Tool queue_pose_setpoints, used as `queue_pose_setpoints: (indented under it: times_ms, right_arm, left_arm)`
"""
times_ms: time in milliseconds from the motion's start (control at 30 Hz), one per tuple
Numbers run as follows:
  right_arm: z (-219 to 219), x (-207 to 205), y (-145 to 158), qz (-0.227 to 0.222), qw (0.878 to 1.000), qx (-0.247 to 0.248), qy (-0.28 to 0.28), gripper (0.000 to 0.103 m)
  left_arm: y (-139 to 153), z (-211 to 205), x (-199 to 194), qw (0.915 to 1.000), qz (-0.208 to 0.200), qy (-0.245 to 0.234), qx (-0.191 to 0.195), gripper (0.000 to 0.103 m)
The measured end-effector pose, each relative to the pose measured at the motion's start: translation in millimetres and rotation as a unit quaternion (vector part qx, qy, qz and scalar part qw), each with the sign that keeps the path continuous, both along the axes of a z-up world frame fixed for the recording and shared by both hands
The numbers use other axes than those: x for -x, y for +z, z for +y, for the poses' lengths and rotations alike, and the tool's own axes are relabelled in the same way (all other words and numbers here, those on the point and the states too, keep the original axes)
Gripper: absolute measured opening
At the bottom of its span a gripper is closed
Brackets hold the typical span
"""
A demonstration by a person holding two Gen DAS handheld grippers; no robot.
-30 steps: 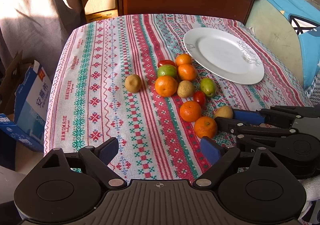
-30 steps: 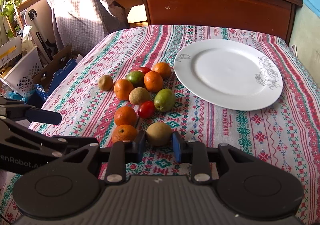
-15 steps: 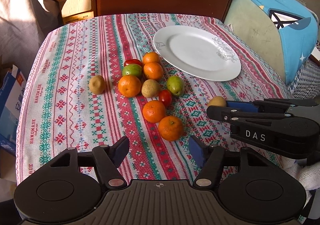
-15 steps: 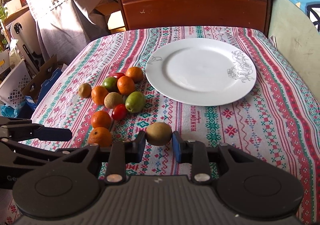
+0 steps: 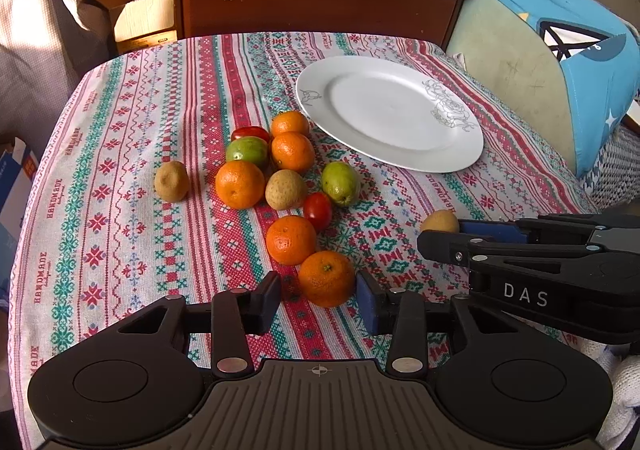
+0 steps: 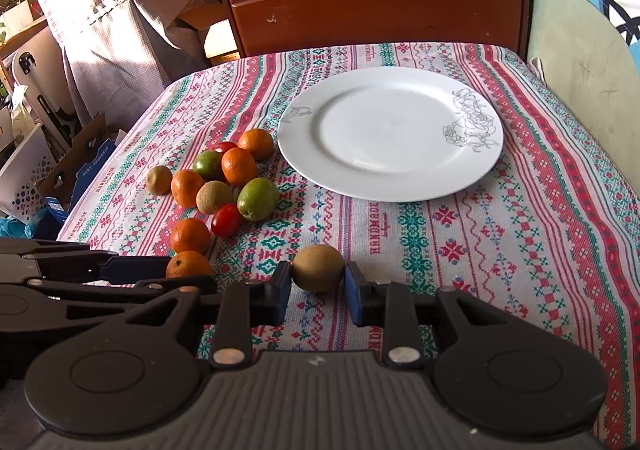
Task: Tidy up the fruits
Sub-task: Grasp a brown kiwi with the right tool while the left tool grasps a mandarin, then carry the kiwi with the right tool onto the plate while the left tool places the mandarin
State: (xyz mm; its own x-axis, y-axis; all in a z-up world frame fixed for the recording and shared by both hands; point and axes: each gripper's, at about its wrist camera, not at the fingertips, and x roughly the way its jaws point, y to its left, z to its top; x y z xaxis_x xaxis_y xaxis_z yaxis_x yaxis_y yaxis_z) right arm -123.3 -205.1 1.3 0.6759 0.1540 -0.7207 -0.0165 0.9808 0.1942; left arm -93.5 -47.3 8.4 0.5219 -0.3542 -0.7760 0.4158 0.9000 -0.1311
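- Left gripper (image 5: pixel 318 296): jaws just closing around orange (image 5: pixel 326 278); left pad not touching.
- Right gripper (image 6: pixel 317 286): jaws clamped on kiwi (image 6: pixel 318 267), above desk (image 6: pixel 500 242).

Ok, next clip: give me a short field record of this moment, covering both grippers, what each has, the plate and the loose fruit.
left gripper: jaws have just been closing around the nearest mandarin, right pad at its skin, left pad short of it
right gripper: shut on a brown kiwi-like fruit, short of the plate
plate: white, rose drawing, no fruit on it
loose fruit: mandarins, green fruits, cherry tomatoes and brown fruits clustered left of the plate
surface: patterned tablecloth
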Motion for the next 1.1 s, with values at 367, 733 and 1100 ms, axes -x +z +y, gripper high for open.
queue_pose_setpoints:
  times_ms: [367, 733, 1100]
  right_arm:
    - [-2.0, -0.4, 0.5, -0.007, 1.000, -0.010, -0.001, 0.029]
    - [-15.5, -11.0, 13.1, -0.044, 0.998, -0.023, -0.029, 0.029]
    - [-34.0, -30.7, 15.5, -0.063, 0.995, -0.034, -0.077, 0.029]
  left_arm:
    - [11.2, 3.5, 4.9, 0.9997, -0.012, 0.008, 0.018, 0.028]
    - [26.3, 0.5, -24.6, 0.9968, -0.042, 0.044, 0.051, 0.028]
    - [29.3, -19.3, -63.0, 0.9924, -0.052, 0.053, 0.098, 0.028]
